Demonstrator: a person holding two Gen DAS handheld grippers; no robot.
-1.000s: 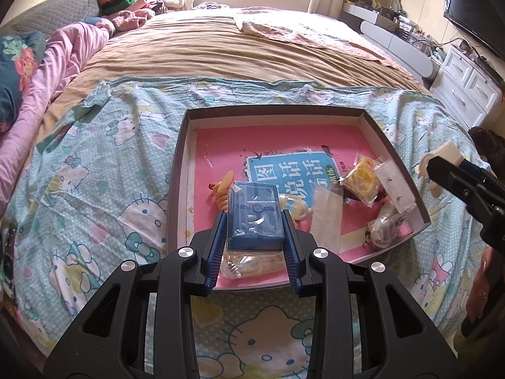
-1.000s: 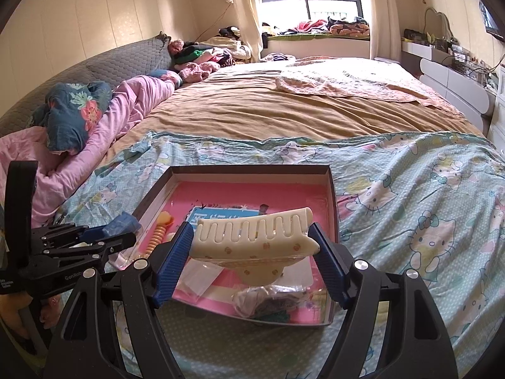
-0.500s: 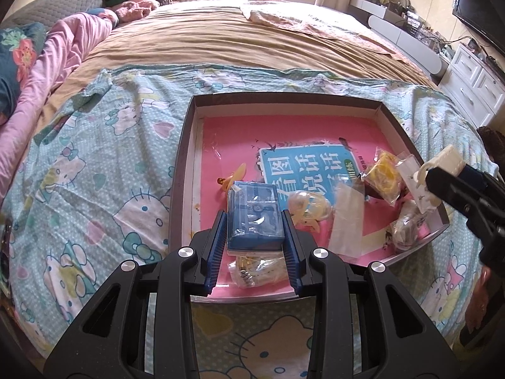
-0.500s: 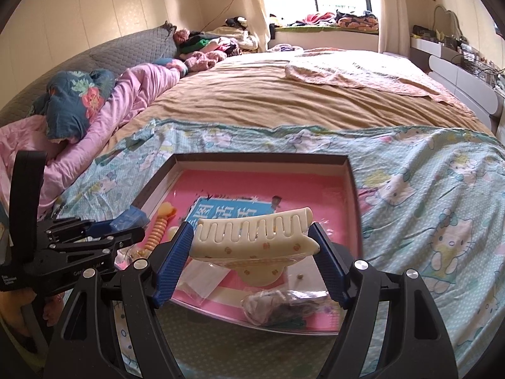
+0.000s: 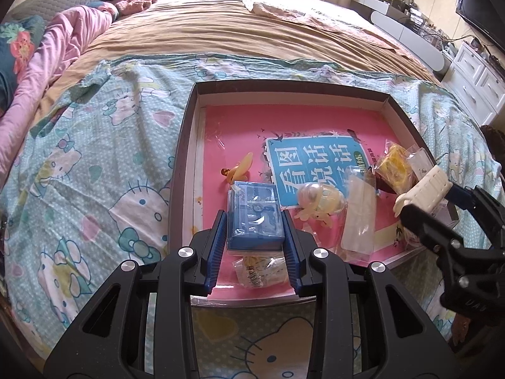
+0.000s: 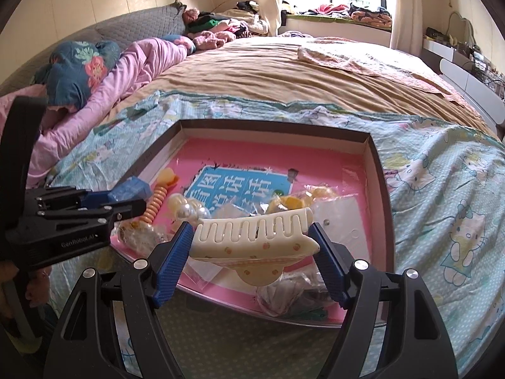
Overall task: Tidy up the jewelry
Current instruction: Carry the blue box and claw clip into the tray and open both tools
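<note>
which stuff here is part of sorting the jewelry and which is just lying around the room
In the job:
- blue box, held by left gripper
- cream hair claw, held by right gripper
- tray
- bagged trinkets
- pearl clip

Lying about:
- pink quilt
- clothes pile
- white drawers

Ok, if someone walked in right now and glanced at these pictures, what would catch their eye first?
Probably the two things held up over the bed: the left gripper is clamped on a translucent blue plastic box, and the right gripper grips a cream claw hair clip with long teeth. Next, the shallow dark-rimmed tray with a bright pink floor just beyond them, littered with small bagged trinkets, on the Hello Kitty bedspread.
</note>
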